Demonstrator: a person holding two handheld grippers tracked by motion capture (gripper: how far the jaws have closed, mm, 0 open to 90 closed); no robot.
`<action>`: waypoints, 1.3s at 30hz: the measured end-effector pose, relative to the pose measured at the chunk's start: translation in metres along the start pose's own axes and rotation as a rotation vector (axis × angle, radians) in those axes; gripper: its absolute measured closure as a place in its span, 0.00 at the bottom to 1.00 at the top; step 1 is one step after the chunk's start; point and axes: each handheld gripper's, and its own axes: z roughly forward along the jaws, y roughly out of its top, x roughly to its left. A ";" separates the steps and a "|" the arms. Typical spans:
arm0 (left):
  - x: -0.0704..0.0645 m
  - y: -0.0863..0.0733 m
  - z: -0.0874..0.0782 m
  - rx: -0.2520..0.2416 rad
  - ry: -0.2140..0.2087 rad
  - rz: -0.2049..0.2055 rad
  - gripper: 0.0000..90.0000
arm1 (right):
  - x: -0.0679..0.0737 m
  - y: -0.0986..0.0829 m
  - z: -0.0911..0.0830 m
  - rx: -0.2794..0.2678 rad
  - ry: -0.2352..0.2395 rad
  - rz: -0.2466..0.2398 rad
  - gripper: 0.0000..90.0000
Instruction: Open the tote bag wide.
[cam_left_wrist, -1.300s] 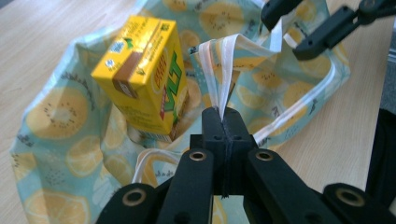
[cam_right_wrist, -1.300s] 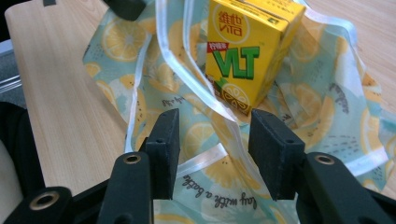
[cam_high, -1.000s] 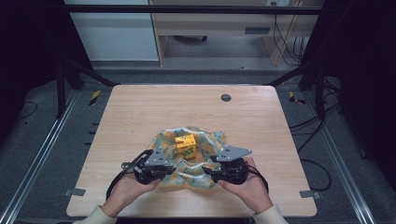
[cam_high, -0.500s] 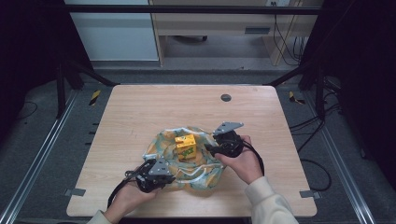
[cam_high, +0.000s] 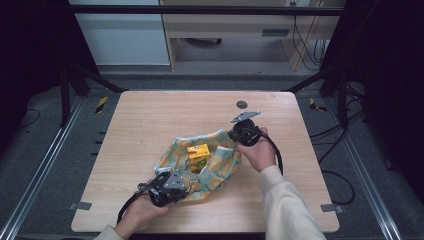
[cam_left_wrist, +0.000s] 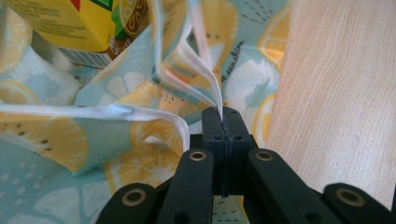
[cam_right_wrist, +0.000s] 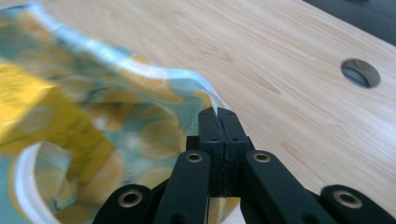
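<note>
A light blue cloth with a lemon print (cam_high: 220, 165) lies bunched on the wooden table (cam_high: 150, 120), around a yellow drink carton (cam_high: 198, 155). My left gripper (cam_high: 172, 187) is at the cloth's near left corner and is shut on its white-hemmed edge (cam_left_wrist: 212, 91). My right gripper (cam_high: 239, 134) is at the far right corner, shut on the cloth's edge (cam_right_wrist: 208, 98). The carton (cam_left_wrist: 70, 23) looms close behind the folds in the left gripper view. The carton (cam_right_wrist: 42, 112) looks blurred in the right gripper view.
A round cable hole (cam_high: 242, 104) sits in the table beyond the right gripper, and the same hole (cam_right_wrist: 359, 73) appears in the right gripper view. Bare wood lies to the left and far side. Black frame posts and cables flank the table.
The right gripper has moved away from me to the far right with its cloth corner. The left gripper has pulled back toward the near left edge. The cloth is stretched diagonally between them.
</note>
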 end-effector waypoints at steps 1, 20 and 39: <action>0.000 0.000 0.001 0.001 0.000 0.000 1.00 | -0.005 -0.001 0.004 0.009 -0.007 0.015 1.00; -0.003 -0.003 -0.002 -0.006 0.046 0.010 0.95 | -0.027 -0.016 0.025 0.055 -0.073 0.129 0.75; -0.004 0.019 -0.059 -0.184 0.201 -0.024 0.37 | 0.010 -0.003 -0.078 -0.187 -0.092 0.103 0.27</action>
